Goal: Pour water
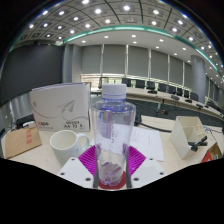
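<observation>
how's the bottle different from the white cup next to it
The bottle is clear, tall and capped, held between the claw fingers; the white cup is opaque, short and open-topped, standing free on the table beside it. Both stand upright.

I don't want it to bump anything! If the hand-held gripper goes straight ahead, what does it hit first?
The clear water bottle: it already stands between the hand-held gripper fingers. Whether the pads press it is unclear.

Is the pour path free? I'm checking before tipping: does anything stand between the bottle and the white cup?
Nothing visible does. The bottle sits between the gripper fingers, and the white cup stands close beside it.
</observation>
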